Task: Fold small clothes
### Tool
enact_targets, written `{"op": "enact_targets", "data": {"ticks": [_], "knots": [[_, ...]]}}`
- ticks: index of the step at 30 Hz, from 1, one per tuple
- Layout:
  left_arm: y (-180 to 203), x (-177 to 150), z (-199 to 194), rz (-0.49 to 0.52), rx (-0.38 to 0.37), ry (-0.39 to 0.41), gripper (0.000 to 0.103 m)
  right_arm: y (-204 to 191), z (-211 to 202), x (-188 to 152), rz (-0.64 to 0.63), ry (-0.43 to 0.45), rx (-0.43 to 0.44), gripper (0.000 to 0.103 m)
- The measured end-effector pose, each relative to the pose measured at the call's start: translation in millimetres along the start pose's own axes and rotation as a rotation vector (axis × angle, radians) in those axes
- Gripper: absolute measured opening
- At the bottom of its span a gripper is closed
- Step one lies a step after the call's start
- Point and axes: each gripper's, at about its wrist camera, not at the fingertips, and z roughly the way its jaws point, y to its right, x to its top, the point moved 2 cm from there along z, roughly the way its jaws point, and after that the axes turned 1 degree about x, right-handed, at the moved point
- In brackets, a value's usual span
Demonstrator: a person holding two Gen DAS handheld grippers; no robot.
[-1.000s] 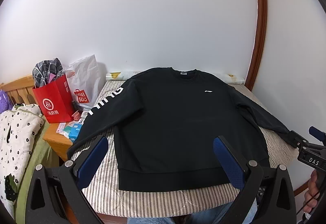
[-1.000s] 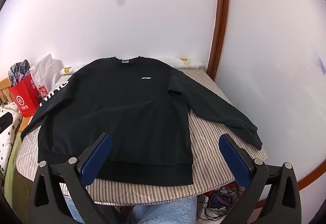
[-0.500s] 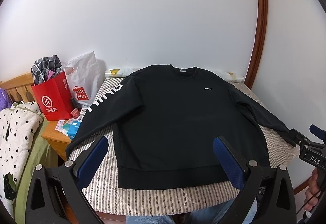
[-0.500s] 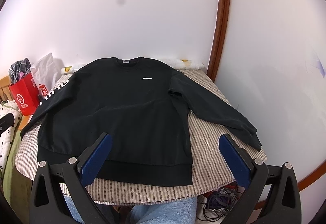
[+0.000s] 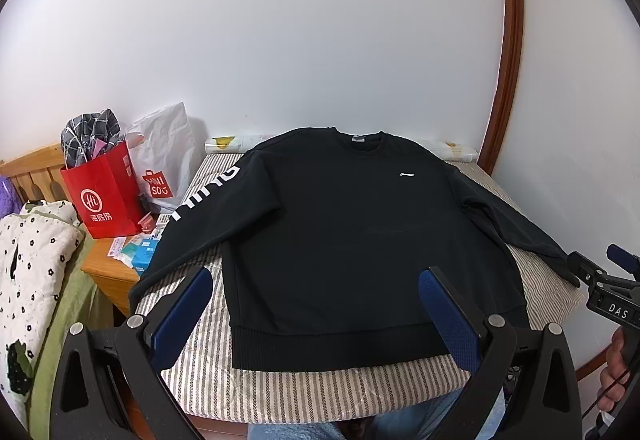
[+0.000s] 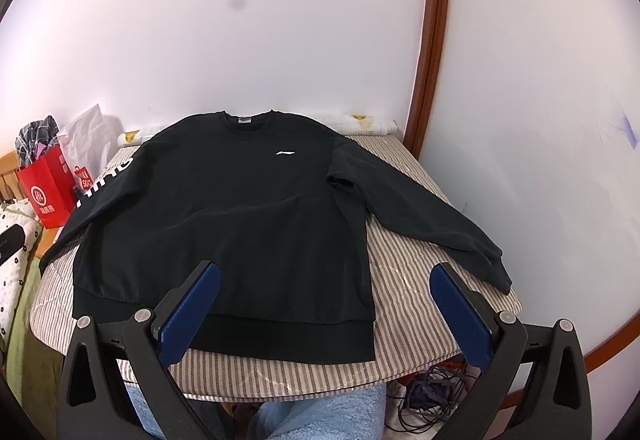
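Note:
A black sweatshirt (image 5: 352, 232) lies flat, face up, on a striped padded table (image 5: 208, 372), neck towards the wall and both sleeves spread out. It also shows in the right wrist view (image 6: 240, 224). The left sleeve carries white letters (image 5: 200, 196); the right sleeve's cuff (image 6: 496, 268) reaches the table's right edge. My left gripper (image 5: 316, 316) is open and empty above the hem. My right gripper (image 6: 326, 308) is open and empty above the hem's right corner; it also shows at the right edge of the left wrist view (image 5: 600, 280).
A red paper bag (image 5: 104, 192) and a white bag (image 5: 164, 164) stand on a wooden bedside table (image 5: 108, 272) at the left. A flower-print bedcover (image 5: 28, 252) lies beyond. A white wall stands behind, a brown door frame (image 6: 432, 40) at the right. Cables (image 6: 424, 396) lie under the table.
Both grippers have drifted slightly, so the sweatshirt sits a little differently in view. Both stay open and the sweatshirt has not moved.

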Motion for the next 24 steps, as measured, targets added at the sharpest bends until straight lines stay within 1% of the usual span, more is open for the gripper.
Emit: {"op": "enact_targets", "data": {"ticks": [24], "knots": [[-2.1,4.3,-4.7,0.006,0.0,0.003,0.103,0.0,-5.0,0.1,0.001,0.012,0.001,0.103]]}}
